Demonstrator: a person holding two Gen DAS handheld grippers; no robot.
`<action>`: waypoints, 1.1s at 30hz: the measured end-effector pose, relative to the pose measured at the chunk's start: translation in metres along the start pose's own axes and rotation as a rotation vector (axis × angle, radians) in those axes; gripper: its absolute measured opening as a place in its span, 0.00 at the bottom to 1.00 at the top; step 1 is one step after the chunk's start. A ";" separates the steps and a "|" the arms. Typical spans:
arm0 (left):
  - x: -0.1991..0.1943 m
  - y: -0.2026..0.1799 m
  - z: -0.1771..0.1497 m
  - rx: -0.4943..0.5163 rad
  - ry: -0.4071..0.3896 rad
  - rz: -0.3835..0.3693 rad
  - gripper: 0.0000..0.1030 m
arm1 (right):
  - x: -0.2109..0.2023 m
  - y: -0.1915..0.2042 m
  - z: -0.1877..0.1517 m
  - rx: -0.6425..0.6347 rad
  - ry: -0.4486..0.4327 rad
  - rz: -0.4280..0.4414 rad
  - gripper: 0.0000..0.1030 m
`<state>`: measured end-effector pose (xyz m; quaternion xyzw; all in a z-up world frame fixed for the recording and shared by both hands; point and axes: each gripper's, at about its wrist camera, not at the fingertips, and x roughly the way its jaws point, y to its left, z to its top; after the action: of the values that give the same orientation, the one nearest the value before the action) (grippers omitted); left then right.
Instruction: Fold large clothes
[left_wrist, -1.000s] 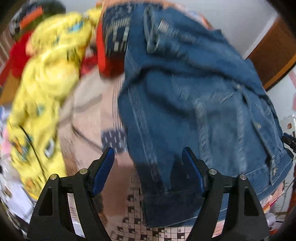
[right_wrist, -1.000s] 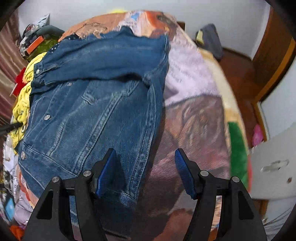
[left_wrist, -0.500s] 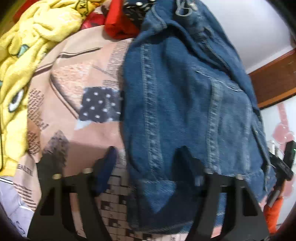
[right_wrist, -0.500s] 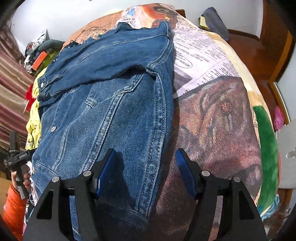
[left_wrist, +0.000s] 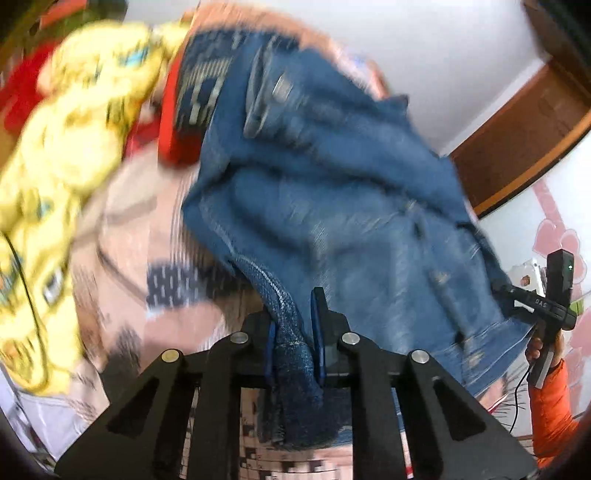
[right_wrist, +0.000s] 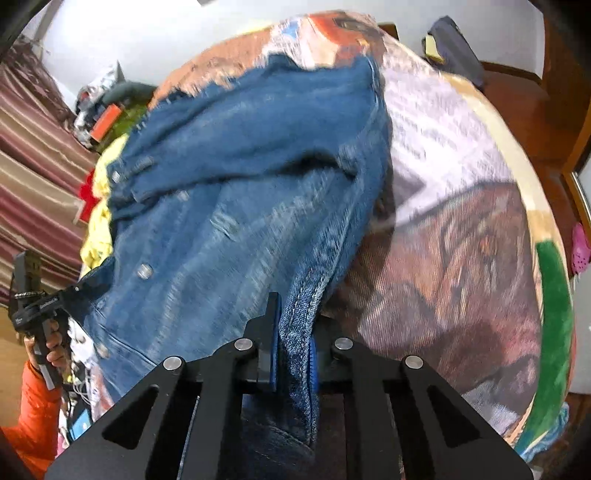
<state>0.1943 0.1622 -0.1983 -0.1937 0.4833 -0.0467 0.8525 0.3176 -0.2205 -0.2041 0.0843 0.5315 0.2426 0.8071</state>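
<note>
The jacket (right_wrist: 236, 206) lies spread on the bed (right_wrist: 461, 229), its near hem corners at 6 o'clock. Right gripper (right_wrist: 293, 354) pinches one corner; left gripper (left_wrist: 295, 339), jaws closing, pinches the other. Lift both evenly, keep hem taut, fold toward 12 o'clock.

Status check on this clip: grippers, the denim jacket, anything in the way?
Left gripper closing on denim jacket hem edge. Right gripper shut on opposite hem edge. Jacket on printed bedspread, hem lifting. Yellow garment alongside, clear of jacket.
</note>
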 end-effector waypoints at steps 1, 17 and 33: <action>-0.006 -0.005 0.006 0.017 -0.022 0.009 0.15 | -0.007 0.003 0.004 -0.008 -0.027 0.007 0.10; -0.036 -0.043 0.174 0.081 -0.339 0.088 0.14 | -0.056 0.005 0.137 0.043 -0.313 0.023 0.09; 0.120 0.024 0.225 0.010 -0.150 0.303 0.19 | 0.075 -0.037 0.204 0.031 -0.101 -0.155 0.09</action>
<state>0.4452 0.2165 -0.2010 -0.1174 0.4415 0.0944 0.8845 0.5356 -0.1919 -0.1941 0.0676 0.4988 0.1665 0.8479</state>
